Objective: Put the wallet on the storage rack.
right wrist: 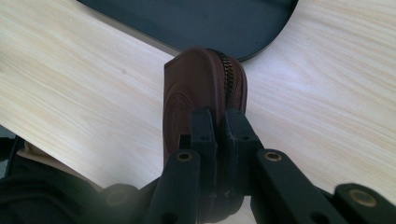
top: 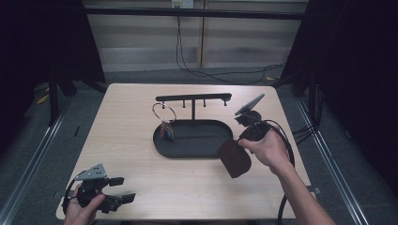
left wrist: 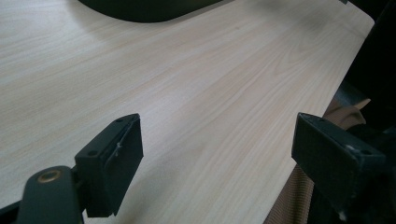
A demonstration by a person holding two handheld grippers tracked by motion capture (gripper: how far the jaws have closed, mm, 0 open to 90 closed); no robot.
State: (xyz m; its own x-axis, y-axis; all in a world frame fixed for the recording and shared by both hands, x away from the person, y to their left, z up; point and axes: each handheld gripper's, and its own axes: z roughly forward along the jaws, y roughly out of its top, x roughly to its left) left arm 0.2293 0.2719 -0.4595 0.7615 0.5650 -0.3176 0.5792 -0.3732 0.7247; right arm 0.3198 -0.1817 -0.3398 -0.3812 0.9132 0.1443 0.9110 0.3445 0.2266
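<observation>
A brown zippered pouch (top: 234, 158) hangs above the table just right of the black tray; my right gripper (top: 241, 140) is shut on it. In the right gripper view the pouch (right wrist: 196, 95) stands on edge between the jaws, zipper facing right, with my right gripper (right wrist: 219, 140) clamped on its near end. My left gripper (top: 123, 189) rests open at the table's front left corner. In the left gripper view its fingers (left wrist: 114, 156) stand wide apart over bare wood with nothing between them.
A black oval tray (top: 187, 145) with a T-shaped hook stand (top: 193, 98) sits mid-table. A metal ring with colourful keys (top: 165, 123) hangs from its left hook. The table edge (left wrist: 322, 107) runs close to my left gripper.
</observation>
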